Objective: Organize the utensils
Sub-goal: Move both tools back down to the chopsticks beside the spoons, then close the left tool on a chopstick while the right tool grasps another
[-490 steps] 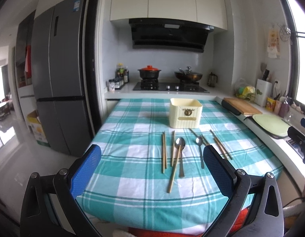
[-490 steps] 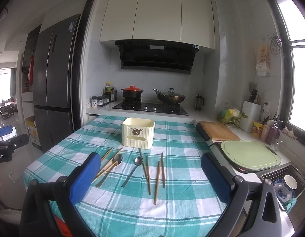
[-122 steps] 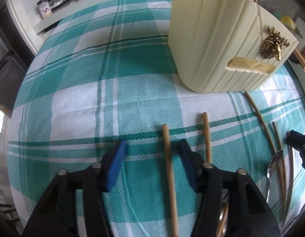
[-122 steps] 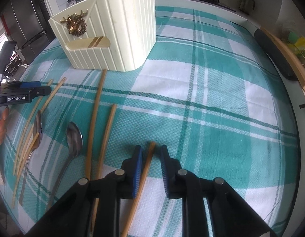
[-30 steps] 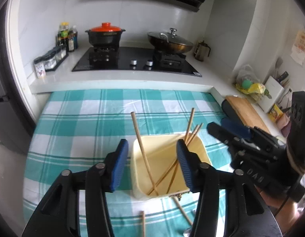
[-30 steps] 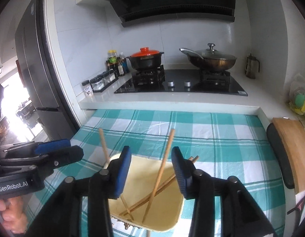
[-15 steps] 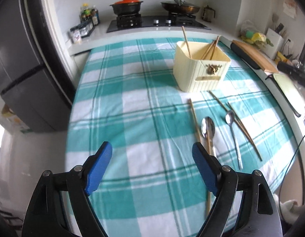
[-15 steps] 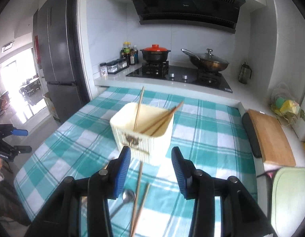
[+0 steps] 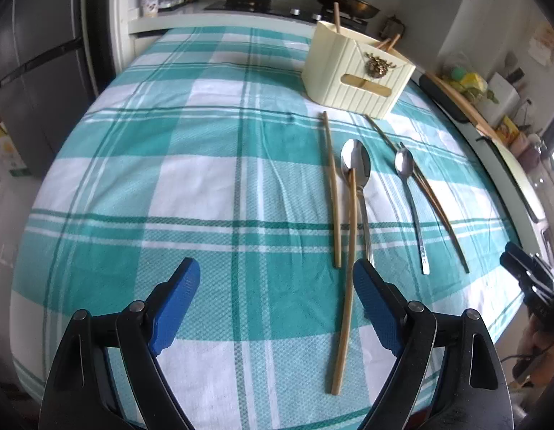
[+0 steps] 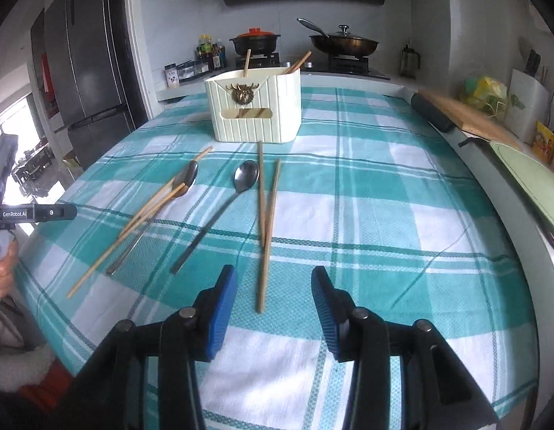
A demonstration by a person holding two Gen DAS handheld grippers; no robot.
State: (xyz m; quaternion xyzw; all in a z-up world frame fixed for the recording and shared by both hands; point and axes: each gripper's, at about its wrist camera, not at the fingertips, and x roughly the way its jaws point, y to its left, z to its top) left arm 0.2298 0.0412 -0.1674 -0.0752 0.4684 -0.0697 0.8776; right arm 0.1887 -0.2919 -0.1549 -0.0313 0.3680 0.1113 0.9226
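On the cloth, chopsticks [image 10: 264,215] point lengthwise toward the holder [image 10: 255,107].

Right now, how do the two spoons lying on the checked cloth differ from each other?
The larger spoon has a broad bowl, while the smaller spoon has a narrower one. One chopstick lies across the larger spoon's bowl; the smaller spoon rests against a pair of chopsticks on its outer side. The larger spoon's handle end is hidden behind the left gripper, the smaller spoon's shows fully. Both are shiny metal, bowls pointing toward the cream holder.
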